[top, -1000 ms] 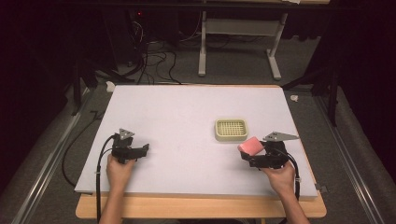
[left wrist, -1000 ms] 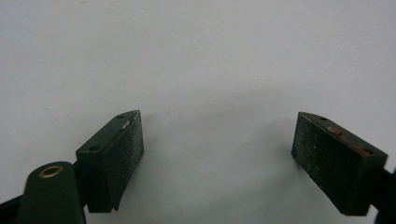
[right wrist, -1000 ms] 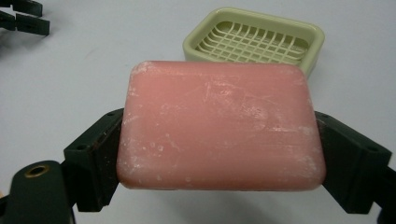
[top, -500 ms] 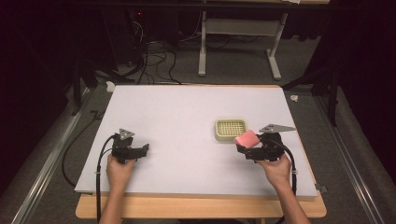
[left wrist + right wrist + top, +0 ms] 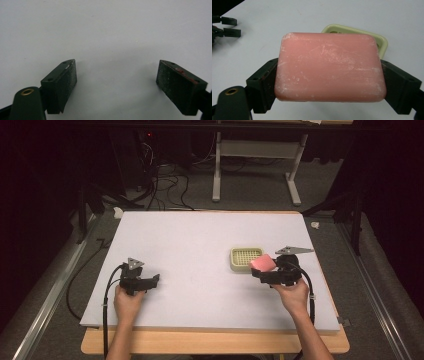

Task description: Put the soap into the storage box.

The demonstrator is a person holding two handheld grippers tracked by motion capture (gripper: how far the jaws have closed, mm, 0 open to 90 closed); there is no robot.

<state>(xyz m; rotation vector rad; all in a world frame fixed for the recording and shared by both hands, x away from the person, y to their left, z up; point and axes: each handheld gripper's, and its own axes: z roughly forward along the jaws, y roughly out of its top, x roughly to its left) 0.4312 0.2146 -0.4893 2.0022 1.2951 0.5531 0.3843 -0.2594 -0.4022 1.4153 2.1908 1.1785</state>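
Right gripper [image 5: 263, 270] has its fingers clamped on the short ends of a pink soap bar [image 5: 329, 68], held above the table [image 5: 190, 240] just beside the pale green soap dish [image 5: 242, 258]. Left gripper [image 5: 150, 281] rests idle, fingers spread and empty. Step in hand: carrying; next, judged, lowering the bar squarely into the dish

Waxy pink soap bar [image 5: 329, 67] with chalky scuffs, seemingly plastic dish [image 5: 380, 42], matt white tabletop [image 5: 190, 240]

soap [image 5: 263, 263] in right gripper [image 5: 265, 271], just right of the dish [image 5: 246, 257] (partly over its edge) | left gripper [image 5: 150, 282] far left, near table's [image 5: 200, 235] front edge | dish right of centre
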